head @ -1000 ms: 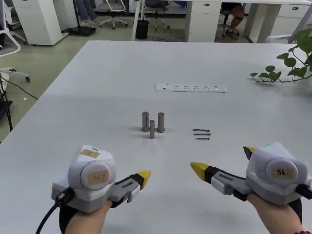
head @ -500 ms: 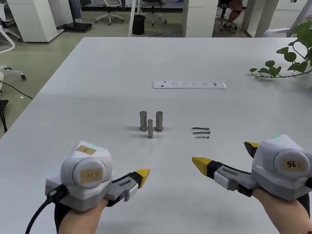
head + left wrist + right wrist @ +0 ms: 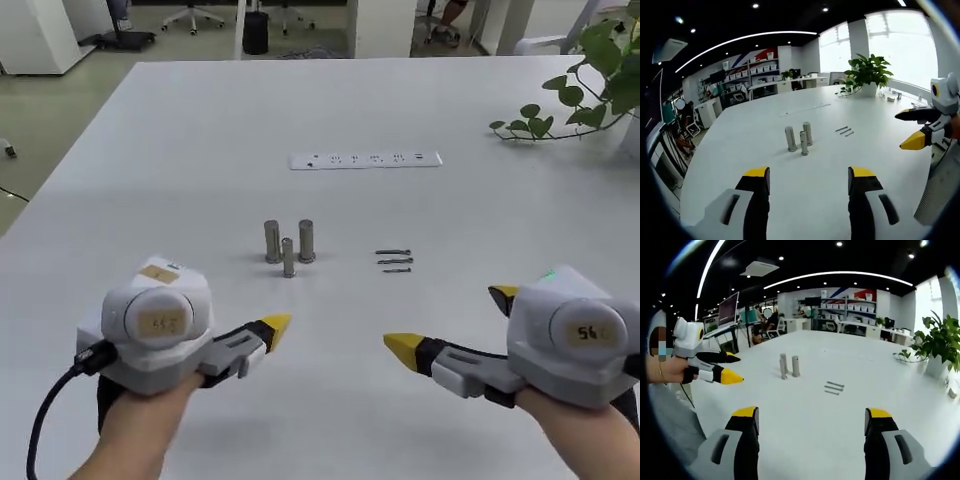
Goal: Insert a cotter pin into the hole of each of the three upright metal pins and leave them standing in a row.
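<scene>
Pins first: three metal pins (image 3: 288, 248) stand upright in a tight cluster mid-table, two at the back and one in front. That makes a triangle, not a row. They sit very close together, and at this size you can't tell if they touch. Three cotter pins (image 3: 394, 260) lie flat on the table (image 3: 180, 150) near their right side, apart from them, parallel and one behind another.

Your left gripper (image 3: 809, 175) hovers above the near part of the table, jaws spread wide, gripping nothing. Your right gripper (image 3: 452, 318) is the same, jaws wide apart and empty. Both point inward toward the pins and are well short of them, with bare tabletop between.

A white power strip (image 3: 365, 159) lies beyond the pins. A leafy plant (image 3: 585, 70) sits at the far right corner.
</scene>
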{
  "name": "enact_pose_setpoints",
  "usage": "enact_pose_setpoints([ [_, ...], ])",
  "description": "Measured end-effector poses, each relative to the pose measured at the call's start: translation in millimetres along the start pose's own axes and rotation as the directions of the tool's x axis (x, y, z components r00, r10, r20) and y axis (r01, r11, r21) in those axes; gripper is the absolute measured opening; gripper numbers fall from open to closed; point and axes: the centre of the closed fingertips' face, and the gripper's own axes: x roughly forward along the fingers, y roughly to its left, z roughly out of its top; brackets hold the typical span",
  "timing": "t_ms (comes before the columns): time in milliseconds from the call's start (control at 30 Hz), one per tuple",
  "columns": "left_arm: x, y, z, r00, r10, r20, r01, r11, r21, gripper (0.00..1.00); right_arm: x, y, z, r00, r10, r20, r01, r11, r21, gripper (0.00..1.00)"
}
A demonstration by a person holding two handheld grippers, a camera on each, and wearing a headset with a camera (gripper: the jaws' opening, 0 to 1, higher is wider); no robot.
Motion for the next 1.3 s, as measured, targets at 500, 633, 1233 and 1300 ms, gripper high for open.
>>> enact_pose_setpoints([
  [500, 54.4, 4.9, 1.0, 0.9943, -0.105, -0.014, 0.105, 0.994, -0.003, 0.42, 4.1, -0.8, 6.1, 0.9996, 0.028, -0.007, -0.028, 0.999, 0.020, 0.80],
  [633, 68.2, 9.0, 3.9, 0.9933, -0.115, -0.005, 0.115, 0.993, 0.013, 0.39, 5.5, -3.1, 9.7, 0.9996, 0.028, 0.002, -0.028, 0.999, 0.024, 0.78],
  [1233, 110.7, 14.8, 7.1, 0.9831, -0.183, 0.006, 0.182, 0.982, 0.045, 0.27, 20.5, -7.6, 14.0, 0.9989, 0.047, 0.009, -0.047, 0.998, 0.036, 0.72],
  [1300, 113.2, 14.3, 5.9, 0.9822, -0.188, -0.003, 0.188, 0.981, 0.047, 0.27, 21.9, -7.0, 12.1, 0.9988, 0.049, 0.004, -0.049, 0.998, 0.036, 0.71],
])
